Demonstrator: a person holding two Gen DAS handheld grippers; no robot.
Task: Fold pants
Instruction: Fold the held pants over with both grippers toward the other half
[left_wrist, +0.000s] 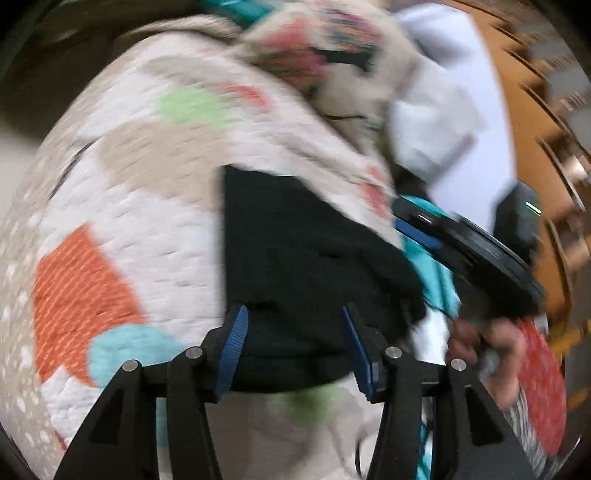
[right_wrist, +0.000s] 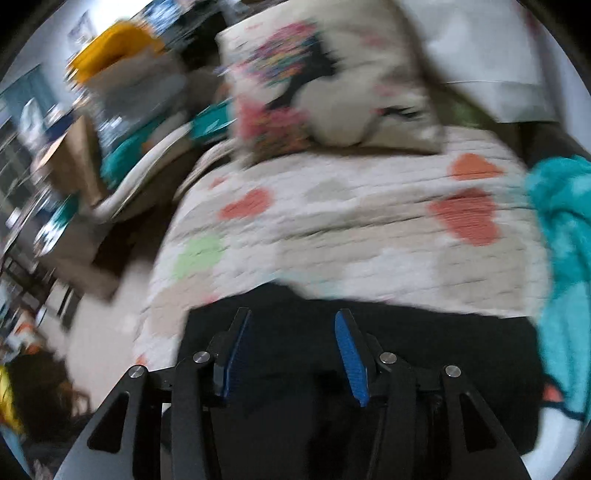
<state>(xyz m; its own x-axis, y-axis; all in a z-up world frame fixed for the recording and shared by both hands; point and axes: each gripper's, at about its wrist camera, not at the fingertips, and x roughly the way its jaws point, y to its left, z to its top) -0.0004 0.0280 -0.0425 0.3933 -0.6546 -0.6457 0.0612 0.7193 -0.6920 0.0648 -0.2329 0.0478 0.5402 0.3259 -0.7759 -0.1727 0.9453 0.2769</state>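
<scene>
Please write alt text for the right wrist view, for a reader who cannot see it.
Blurred fisheye view: the right gripper, jaws open, hangs over black pants lying on a quilt with coloured patches. A printed pillow lies beyond.

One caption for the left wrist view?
Open left gripper over black pants on a patterned quilt.

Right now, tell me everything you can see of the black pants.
The black pants are dark, soft-looking fabric, folded into a compact block with a straight left edge, lying flat on the patterned quilt. Blur hides seams and details. A teal cloth lies beside them. Both the left gripper and right gripper hang open over them, pads not pinching fabric.
</scene>
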